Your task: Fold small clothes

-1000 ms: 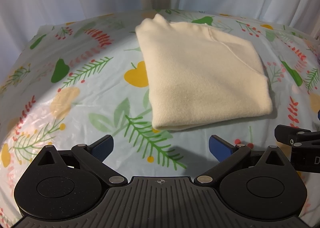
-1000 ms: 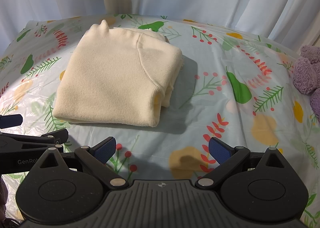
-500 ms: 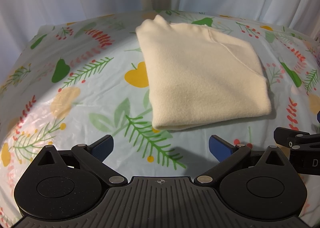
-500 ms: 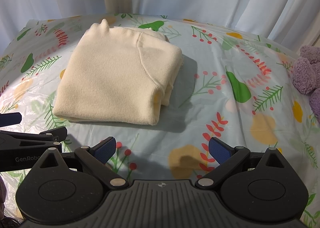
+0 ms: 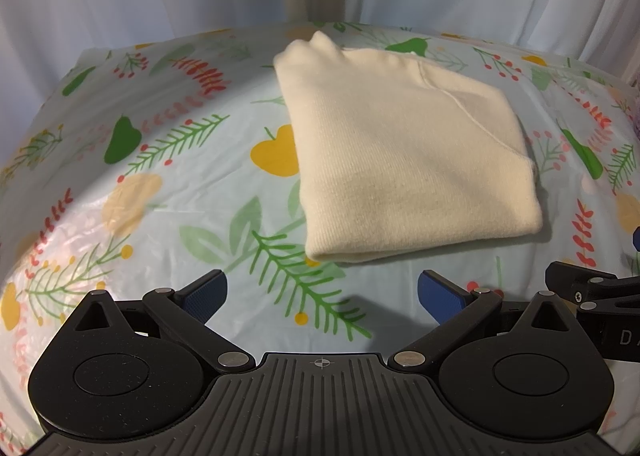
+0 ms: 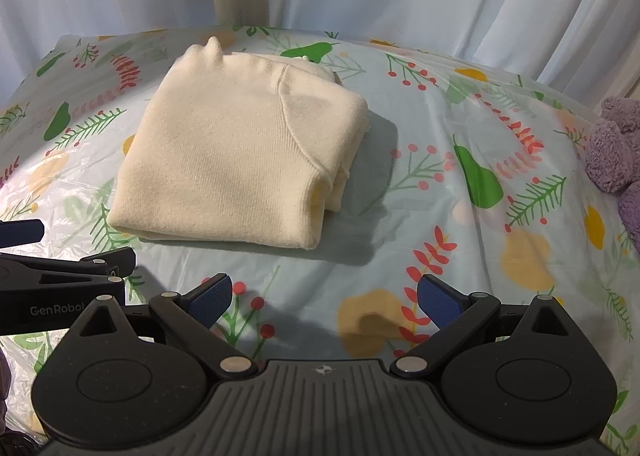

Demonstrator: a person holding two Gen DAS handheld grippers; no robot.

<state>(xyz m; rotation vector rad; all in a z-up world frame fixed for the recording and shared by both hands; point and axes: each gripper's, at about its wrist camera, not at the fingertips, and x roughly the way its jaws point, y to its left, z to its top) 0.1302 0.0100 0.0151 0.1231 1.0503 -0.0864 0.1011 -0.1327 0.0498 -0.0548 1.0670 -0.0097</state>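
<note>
Bright centre, dim vignetted corners, fisheye bending, soft shadows

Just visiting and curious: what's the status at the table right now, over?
Left gripper open, empty. Right gripper open, empty. Cream knitted sweater folded flat on the fruit-patterned tablecloth. Purple fluffy garment off right, not in the way.

right claw spread, empty | cream sweater folded on tablecloth | purple plush right edge
</note>
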